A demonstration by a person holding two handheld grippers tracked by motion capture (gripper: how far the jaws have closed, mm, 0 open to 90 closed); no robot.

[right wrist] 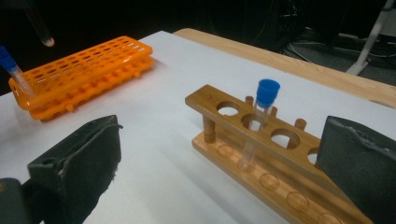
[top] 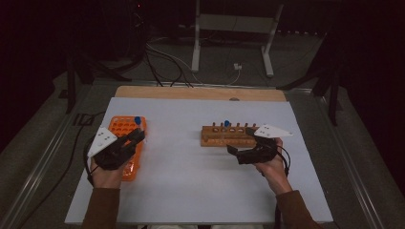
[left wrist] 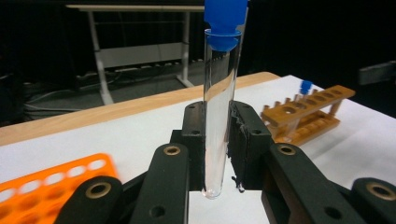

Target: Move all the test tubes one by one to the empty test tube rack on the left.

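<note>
The left gripper (left wrist: 217, 154) is clamped on a clear glass test tube (left wrist: 219, 112) with a blue stopper (left wrist: 225, 21), gripping it low on the barrel so the tube stands upright and its rounded bottom pokes out just below the pads. It is held in the air above the orange plastic rack (top: 125, 143), which lies at the left of the white table (top: 191, 191); upright carriage looks meant to let the tube drop straight into a hole. Another blue-capped tube (right wrist: 11, 70) leans at the near corner of that rack in the right gripper view.

The right gripper (right wrist: 224, 177) is spread wide and holds nothing, its jaws standing to either side of the wooden rack (right wrist: 261, 154). It hovers just on the person's side of this rack, probably ready to steady it or receive a tube. One stoppered tube (right wrist: 259, 121) stands upright in the second hole of the wooden rack, well apart from the orange rack; the other holes visible are vacant.
</note>
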